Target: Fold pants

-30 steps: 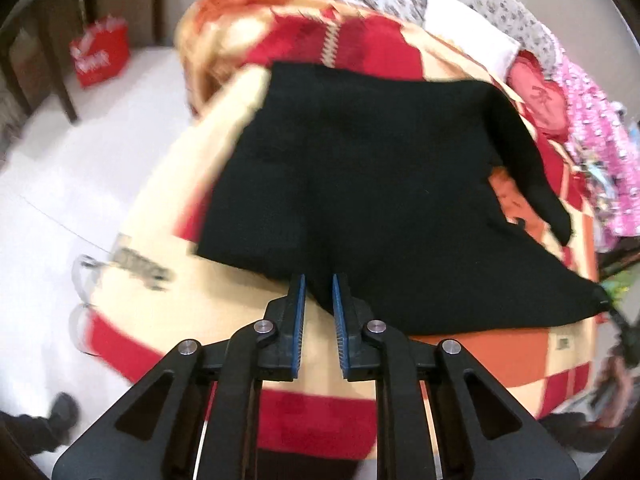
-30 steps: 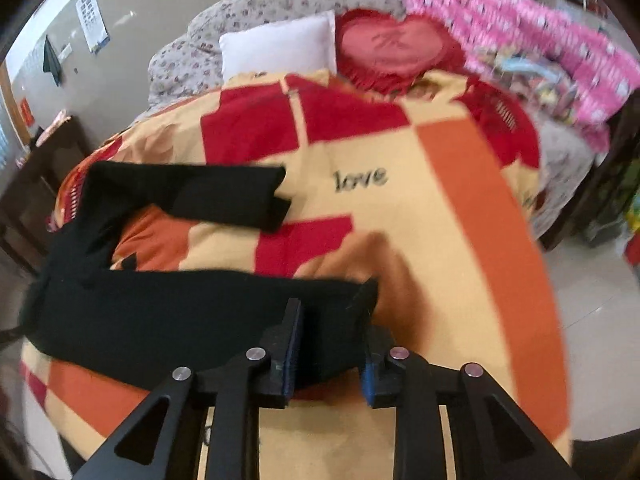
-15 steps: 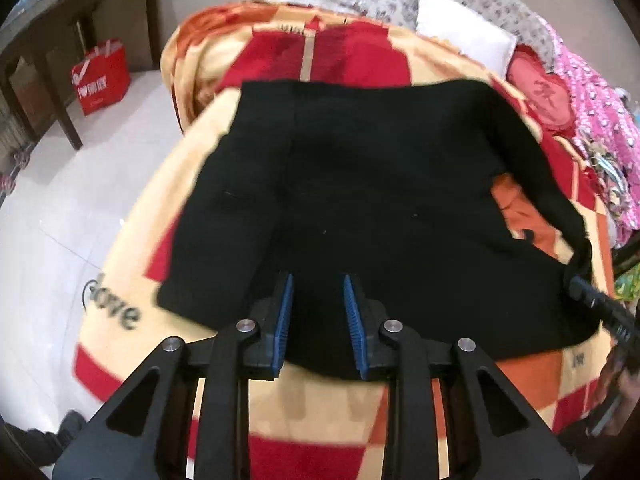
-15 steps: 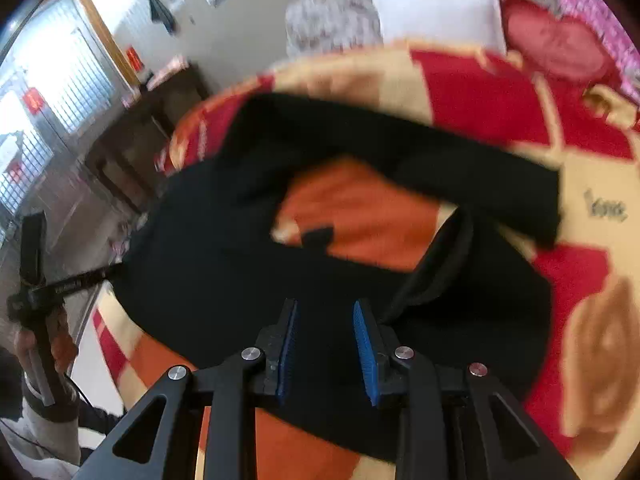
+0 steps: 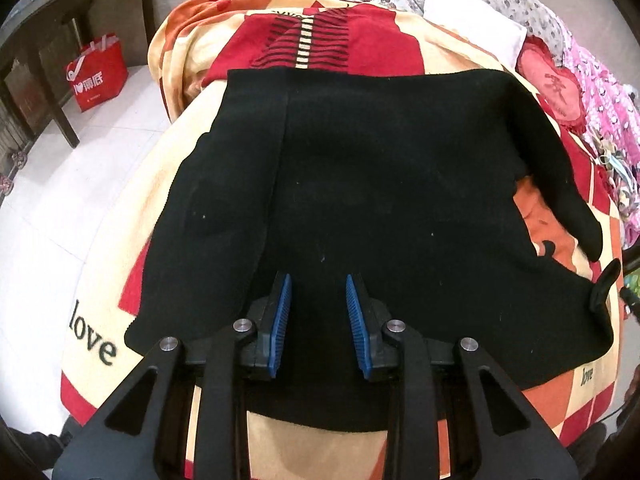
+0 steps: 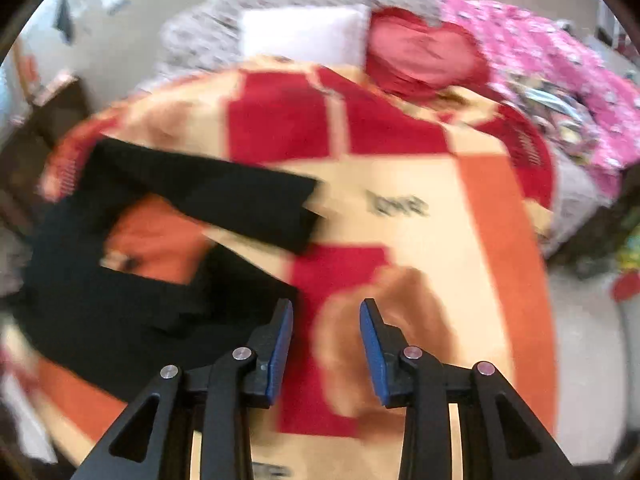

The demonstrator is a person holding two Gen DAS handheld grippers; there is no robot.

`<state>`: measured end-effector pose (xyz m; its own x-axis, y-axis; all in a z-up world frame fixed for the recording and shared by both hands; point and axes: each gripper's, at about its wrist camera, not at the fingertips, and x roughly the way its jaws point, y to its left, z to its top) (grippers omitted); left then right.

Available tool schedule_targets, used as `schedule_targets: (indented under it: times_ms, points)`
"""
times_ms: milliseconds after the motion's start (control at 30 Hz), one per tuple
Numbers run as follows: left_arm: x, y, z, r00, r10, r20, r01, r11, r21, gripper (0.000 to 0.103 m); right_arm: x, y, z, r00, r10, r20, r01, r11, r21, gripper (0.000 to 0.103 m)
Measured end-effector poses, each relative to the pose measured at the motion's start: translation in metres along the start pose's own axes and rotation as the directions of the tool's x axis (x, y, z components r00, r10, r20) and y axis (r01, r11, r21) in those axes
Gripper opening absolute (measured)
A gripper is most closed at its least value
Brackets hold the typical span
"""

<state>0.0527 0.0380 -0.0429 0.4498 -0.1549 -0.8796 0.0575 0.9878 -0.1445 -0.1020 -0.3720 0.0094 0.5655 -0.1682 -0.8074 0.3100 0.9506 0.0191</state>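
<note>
Black pants [image 5: 380,200] lie spread on a red, orange and cream blanket [image 5: 352,40] on a bed. In the left wrist view my left gripper [image 5: 318,312] is open and empty, low over the near edge of the pants. In the blurred right wrist view the pants [image 6: 120,304] lie to the left, one leg [image 6: 224,200] stretched across the blanket, the other folded back near the gripper. My right gripper [image 6: 326,344] is open and empty above bare blanket [image 6: 440,260], just right of the fabric edge.
A white pillow [image 5: 472,28], a red heart cushion [image 5: 552,84] and pink bedding [image 5: 600,92] lie at the bed's head. A dark table [image 5: 52,40] and a red bag [image 5: 98,74] stand on the tiled floor left of the bed.
Both grippers have opened and let go of the pants. The right gripper swung right, off the fabric. The left gripper moved in over the pants' near edge.
</note>
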Motion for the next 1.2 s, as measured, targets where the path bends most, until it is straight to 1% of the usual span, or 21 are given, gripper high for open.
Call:
schedule_targets:
  times_ms: [67, 133, 167, 200, 267, 300, 367, 400, 467, 500, 567, 633, 667, 700, 767, 833, 867, 967, 1033, 1133, 1200]
  points:
    - [0.001, -0.001, 0.002, 1.000, -0.005, -0.001, 0.005, 1.000, -0.003, 0.028, -0.012, 0.025, 0.013, 0.996, 0.048, 0.075, -0.044, 0.997, -0.061, 0.035]
    - [0.002, -0.004, 0.005, 1.000, -0.010, 0.002, 0.010, 1.000, 0.001, 0.028, -0.012, 0.050, 0.017, 0.979, 0.187, 0.086, -0.177, 0.977, -0.116, 0.039]
    - [0.002, -0.006, 0.005, 1.000, -0.012, 0.002, 0.012, 1.000, 0.001, 0.028, -0.005, 0.065, 0.017, 0.960, 0.274, 0.050, -0.266, 0.955, -0.132, 0.039]
    - [0.004, -0.008, 0.005, 1.000, -0.015, -0.001, 0.015, 1.000, 0.001, 0.028, 0.001, 0.077, 0.015, 0.946, 0.323, 0.012, -0.318, 0.937, -0.144, 0.039]
    - [0.006, -0.010, 0.004, 1.000, -0.023, -0.011, 0.023, 1.000, -0.001, 0.028, 0.021, 0.108, 0.003, 0.917, 0.391, -0.078, -0.399, 0.899, -0.180, 0.039]
    - [0.006, -0.011, 0.004, 1.000, -0.025, -0.014, 0.025, 1.000, 0.001, 0.028, 0.029, 0.114, -0.003, 0.913, 0.391, -0.114, -0.406, 0.895, -0.183, 0.039]
    - [0.005, -0.013, 0.003, 1.000, -0.024, -0.015, 0.024, 1.000, 0.007, 0.028, 0.040, 0.116, -0.016, 0.922, 0.354, -0.155, -0.379, 0.907, -0.182, 0.039]
    - [0.005, -0.013, 0.003, 1.000, -0.022, -0.014, 0.022, 1.000, 0.014, 0.028, 0.041, 0.107, -0.019, 0.936, 0.316, -0.157, -0.341, 0.925, -0.170, 0.039]
    - [0.004, -0.014, 0.004, 1.000, -0.019, -0.012, 0.020, 1.000, 0.022, 0.028, 0.035, 0.078, -0.021, 0.976, 0.181, -0.117, -0.197, 0.971, -0.137, 0.039]
    - [0.004, -0.014, 0.004, 1.000, -0.020, -0.012, 0.020, 1.000, 0.023, 0.028, 0.027, 0.057, -0.019, 0.993, 0.084, -0.085, -0.093, 0.990, -0.108, 0.039]
    - [0.005, -0.013, 0.005, 1.000, -0.025, -0.013, 0.025, 0.999, 0.022, 0.028, 0.010, 0.016, -0.013, 0.993, -0.109, -0.048, 0.107, 0.993, -0.043, 0.040]
    - [0.007, -0.011, 0.006, 0.999, -0.032, -0.017, 0.032, 0.999, 0.013, 0.028, -0.005, -0.008, -0.004, 0.983, -0.183, -0.017, 0.183, 0.983, 0.010, 0.040]
    - [0.007, -0.010, 0.005, 0.999, -0.035, -0.017, 0.035, 0.999, 0.008, 0.028, -0.015, -0.015, 0.003, 0.982, -0.187, 0.012, 0.186, 0.982, 0.041, 0.040]
    - [0.007, -0.009, 0.005, 0.999, -0.039, -0.018, 0.039, 0.999, 0.002, 0.028, -0.020, -0.013, 0.010, 0.987, -0.155, 0.036, 0.153, 0.987, 0.046, 0.041]
    - [0.006, -0.008, 0.006, 0.999, -0.042, -0.018, 0.042, 0.999, -0.003, 0.028, -0.026, 0.005, 0.024, 0.996, -0.007, 0.084, 0.006, 1.000, 0.011, 0.043]
    - [0.005, -0.007, 0.006, 0.999, -0.036, -0.018, 0.036, 0.999, -0.002, 0.028, -0.019, 0.047, 0.047, 0.975, 0.189, 0.113, -0.177, 0.978, -0.109, 0.044]
    - [0.005, -0.006, 0.007, 0.999, -0.034, -0.016, 0.034, 0.999, -0.003, 0.028, -0.012, 0.069, 0.058, 0.962, 0.245, 0.123, -0.222, 0.960, -0.172, 0.044]
    - [0.003, 0.002, 0.010, 1.000, -0.027, 0.000, 0.027, 0.999, -0.029, 0.028, 0.007, 0.132, 0.085, 0.933, 0.333, 0.134, -0.268, 0.895, -0.356, 0.045]
    - [0.004, 0.009, 0.015, 1.000, -0.026, 0.003, 0.026, 0.998, -0.055, 0.028, 0.025, 0.179, 0.106, 0.927, 0.350, 0.134, -0.243, 0.835, -0.494, 0.047]
    - [0.009, 0.019, 0.021, 1.000, -0.031, -0.003, 0.031, 0.995, -0.091, 0.028, 0.053, 0.218, 0.128, 0.924, 0.371, 0.093, -0.245, 0.760, -0.602, 0.052]
    - [0.013, 0.024, 0.024, 0.999, -0.047, -0.009, 0.045, 0.993, -0.113, 0.028, 0.070, 0.232, 0.137, 0.919, 0.394, 0.020, -0.293, 0.716, -0.634, 0.053]
